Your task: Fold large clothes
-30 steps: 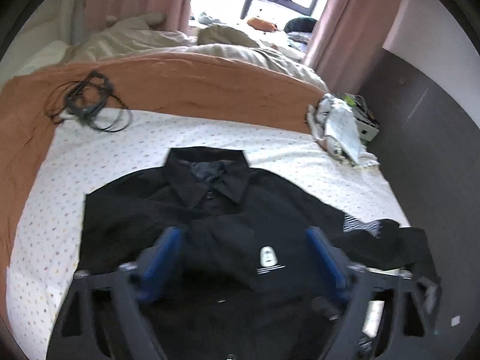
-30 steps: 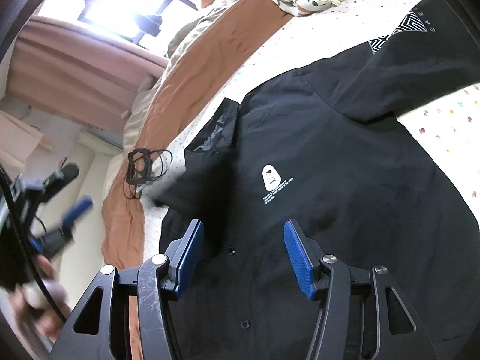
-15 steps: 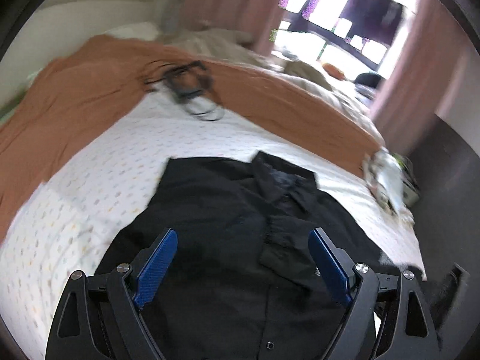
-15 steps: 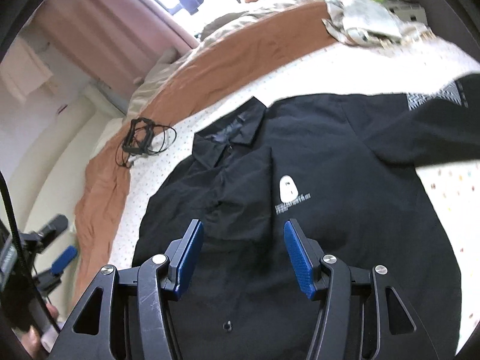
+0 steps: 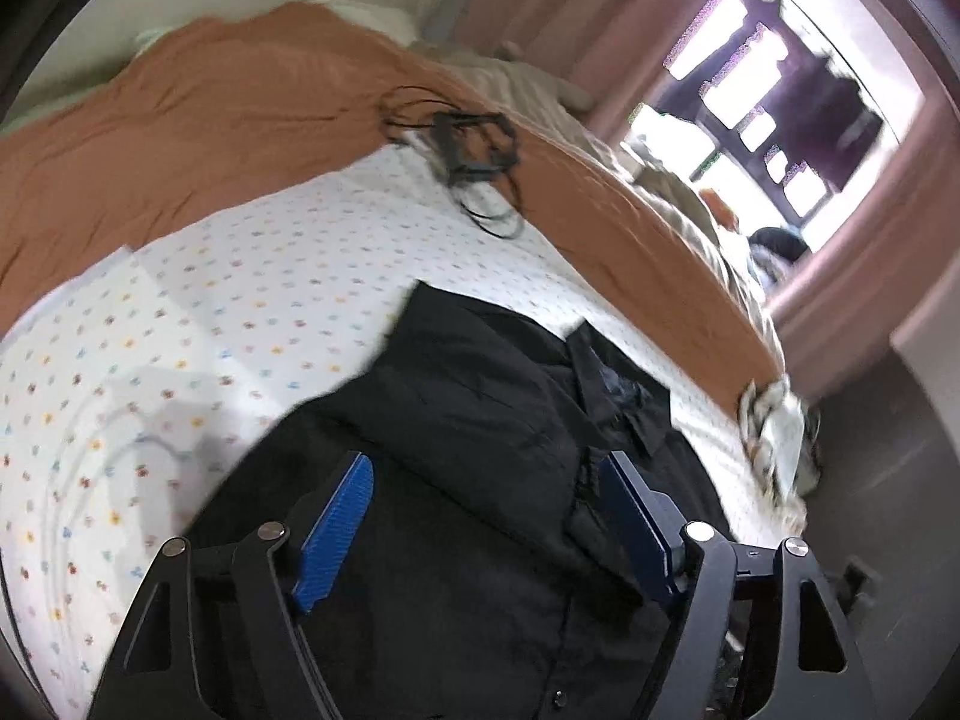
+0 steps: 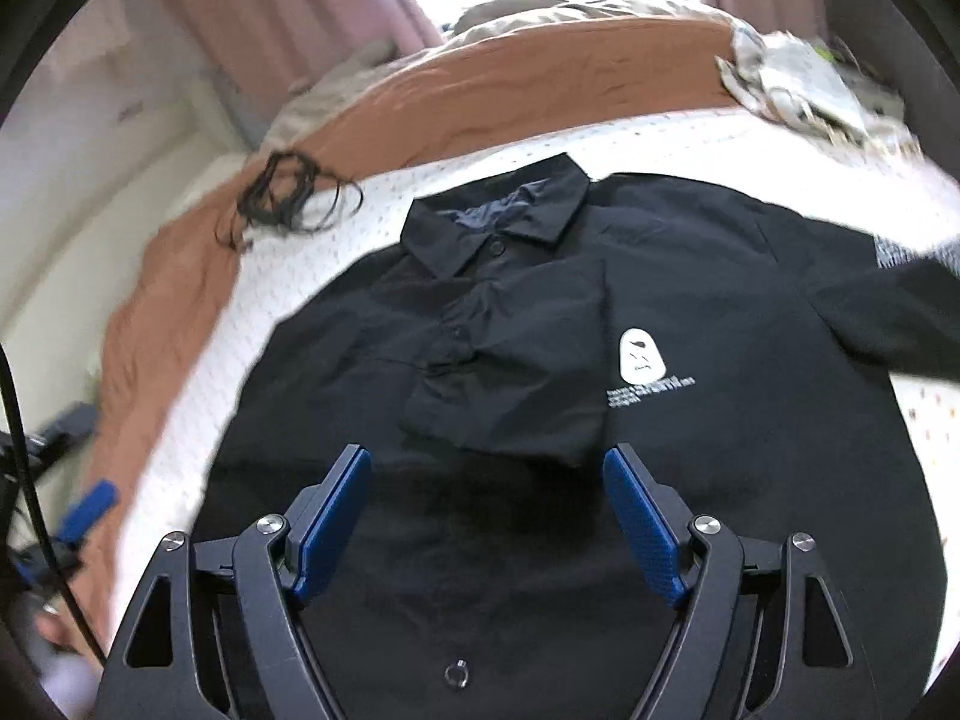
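A black collared button shirt [image 6: 540, 372] with a white chest logo [image 6: 639, 354] lies face up on the dotted white sheet [image 6: 288, 276]; its left sleeve is folded in over the front. My right gripper [image 6: 486, 504] is open and empty above the shirt's lower front. My left gripper [image 5: 486, 516] is open and empty above the shirt's [image 5: 480, 420] left side. The left gripper also shows at the left edge of the right wrist view [image 6: 84, 510].
An orange blanket [image 5: 210, 120] runs along the far side of the bed. A coil of black cable [image 5: 474, 150] lies at its edge, also in the right wrist view [image 6: 282, 192]. A crumpled pale cloth [image 6: 798, 84] sits at the far right corner. Curtains and a window lie beyond.
Both views swung: the left gripper moved left over the shirt's left side, and the right gripper turned to face the shirt squarely. Both stayed open and empty.
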The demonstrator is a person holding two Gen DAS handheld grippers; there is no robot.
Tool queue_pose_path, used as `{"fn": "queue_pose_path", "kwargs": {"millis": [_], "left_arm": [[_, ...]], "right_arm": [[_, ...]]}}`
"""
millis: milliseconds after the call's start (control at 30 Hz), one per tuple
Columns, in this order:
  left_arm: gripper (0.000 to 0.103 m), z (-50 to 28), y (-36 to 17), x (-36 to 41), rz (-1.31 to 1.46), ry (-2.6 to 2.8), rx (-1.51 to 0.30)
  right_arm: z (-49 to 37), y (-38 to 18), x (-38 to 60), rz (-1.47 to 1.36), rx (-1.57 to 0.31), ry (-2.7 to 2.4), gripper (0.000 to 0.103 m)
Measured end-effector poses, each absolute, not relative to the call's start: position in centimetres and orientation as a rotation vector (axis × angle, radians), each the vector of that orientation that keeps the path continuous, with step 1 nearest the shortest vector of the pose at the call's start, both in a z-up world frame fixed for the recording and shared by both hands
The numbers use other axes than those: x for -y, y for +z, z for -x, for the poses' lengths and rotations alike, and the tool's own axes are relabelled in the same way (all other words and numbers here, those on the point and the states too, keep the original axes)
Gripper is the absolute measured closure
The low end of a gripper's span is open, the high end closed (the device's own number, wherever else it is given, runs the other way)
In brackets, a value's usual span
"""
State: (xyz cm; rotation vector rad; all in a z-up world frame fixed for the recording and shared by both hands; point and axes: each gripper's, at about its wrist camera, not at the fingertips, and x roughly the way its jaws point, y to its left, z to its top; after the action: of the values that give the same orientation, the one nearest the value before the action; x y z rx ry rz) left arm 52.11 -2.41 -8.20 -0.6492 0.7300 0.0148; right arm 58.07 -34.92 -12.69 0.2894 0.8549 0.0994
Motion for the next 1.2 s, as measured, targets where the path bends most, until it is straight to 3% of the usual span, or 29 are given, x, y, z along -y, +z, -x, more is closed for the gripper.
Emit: {"fn": "queue_pose_path", "kwargs": {"millis": [633,700,733,767,800,1033,1200], "left_arm": [[0.025,-51.2,-9.9,-3.6,0.846,0.084,-0.703],[0.025,-51.1,-9.9,-3.7,0.841,0.090,-0.703],[0.025,-51.1,-10.0,-3.6,0.839,0.090,-0.705],[0.025,-51.2,-10.0,-3.5,0.837,0.088,-0.708],[0.025,-51.2,-10.0,-3.5,0.835,0.088,-0.709],[0.025,-51.5,-9.8,-1.5,0.774,0.065,-0.725],[0.025,-51.8,-9.7,0.3,0.724,0.040,-0.743]], "right_arm": [[-65.5,-17.5,26.8,0.051,-1.022,0.005,0.023],[-65.3,-17.8,27.3,0.055,-1.010,-0.037,0.035],[-65.1,-17.7,27.6,0.041,-1.004,-0.026,0.053],[-64.9,-17.5,28.0,0.025,-1.001,-0.001,0.062],[-64.6,-17.0,28.5,0.024,-0.985,0.004,0.065],[-61.8,-12.9,34.9,-0.174,-0.859,0.000,0.069],[-59.9,-11.2,41.7,-0.349,-0.830,-0.062,0.062]]}}
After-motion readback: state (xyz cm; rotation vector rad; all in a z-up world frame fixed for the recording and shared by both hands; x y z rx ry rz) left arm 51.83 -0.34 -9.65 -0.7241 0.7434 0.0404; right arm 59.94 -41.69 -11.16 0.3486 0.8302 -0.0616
